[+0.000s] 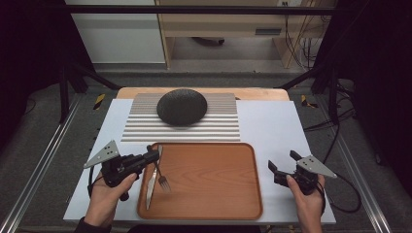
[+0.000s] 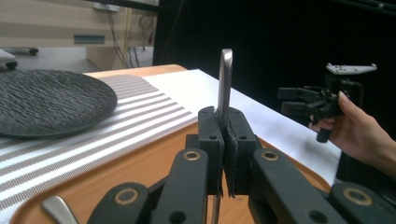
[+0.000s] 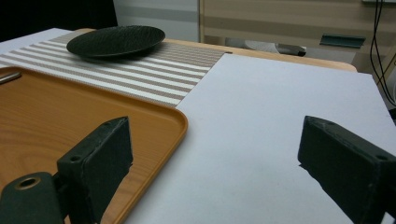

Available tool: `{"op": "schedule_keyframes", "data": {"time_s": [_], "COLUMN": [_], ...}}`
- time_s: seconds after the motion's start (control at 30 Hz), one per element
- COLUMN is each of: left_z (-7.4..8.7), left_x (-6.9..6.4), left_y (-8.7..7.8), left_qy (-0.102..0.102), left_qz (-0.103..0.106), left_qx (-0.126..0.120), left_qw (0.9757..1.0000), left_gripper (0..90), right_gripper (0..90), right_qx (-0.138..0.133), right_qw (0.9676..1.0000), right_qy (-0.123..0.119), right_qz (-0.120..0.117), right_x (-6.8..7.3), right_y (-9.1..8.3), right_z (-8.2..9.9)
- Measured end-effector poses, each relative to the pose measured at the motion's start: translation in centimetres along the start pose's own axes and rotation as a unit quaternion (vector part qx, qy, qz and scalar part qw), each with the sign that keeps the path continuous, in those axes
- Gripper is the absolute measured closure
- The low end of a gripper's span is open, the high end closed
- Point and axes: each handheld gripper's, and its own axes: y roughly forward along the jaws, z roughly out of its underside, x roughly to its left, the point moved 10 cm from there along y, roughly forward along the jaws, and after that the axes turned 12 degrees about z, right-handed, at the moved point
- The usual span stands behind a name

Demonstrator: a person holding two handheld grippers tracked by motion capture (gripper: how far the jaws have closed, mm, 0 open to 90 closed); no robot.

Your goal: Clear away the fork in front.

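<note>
Black jaws of the left gripper (image 2: 223, 140) sit closest to its own camera, pressed together on the handle of a fork (image 1: 162, 175). From above, the fork's long axis runs from the jaws at the tray's upper left corner down toward the person, its tines at the low end over the wood and its handle end at the jaws; whether the tines touch the tray I cannot tell. In the left gripper view the handle stands up straight between the pads.

One knife (image 1: 151, 187) lies just left of the fork on the tray, its long axis nearly parallel to the tray's left rim, tip toward the person. Fork and knife lie close together, spreading apart toward the near end. One wooden tray (image 1: 214, 179) holds both, on a white sheet (image 1: 272, 121).

Beyond the tray lies one striped mat (image 1: 223, 121), and on it one dark textured plate (image 1: 182, 107).

Off the tray's right rim, the right gripper (image 1: 282, 162) hangs above the white sheet with its jaws spread wide and nothing between them. Two grippers, one per hand, well apart.
</note>
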Motion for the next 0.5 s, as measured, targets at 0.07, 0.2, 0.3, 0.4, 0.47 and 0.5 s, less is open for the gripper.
{"op": "schedule_keyframes", "data": {"time_s": [0.07,0.2,0.3,0.4,0.47,0.5], "left_z": [0.2,0.5,1.0,1.5,1.9,2.0], "left_x": [-0.3,-0.6,-0.7,-0.7,-0.6,-0.6], "left_y": [-0.1,-0.3,-0.4,-0.5,-0.6,-0.6], "left_qy": [0.001,0.001,-0.003,-0.007,-0.011,-0.011], "left_qz": [0.005,0.010,0.013,0.015,0.016,0.017], "left_qx": [0.005,0.007,0.014,0.023,0.028,0.031], "left_qw": [1.0000,0.9999,0.9998,0.9996,0.9994,0.9993], "left_gripper": [86.9,86.9,86.9,86.8,86.8,86.8], "right_gripper": [10.3,10.4,10.4,10.4,10.4,10.4], "right_qx": [0.004,0.008,0.009,0.009,0.010,0.010], "right_qw": [1.0000,0.9999,0.9999,0.9999,0.9999,0.9999], "right_qy": [0.003,0.008,0.007,0.006,0.007,0.008], "right_qz": [0.000,0.003,0.003,0.004,0.005,0.006], "right_x": [-0.2,-0.3,-0.3,-0.3,-0.3,-0.4], "right_y": [-0.1,0.1,0.1,0.2,0.2,0.2], "right_z": [0.2,0.4,0.5,0.5,0.5,0.5]}}
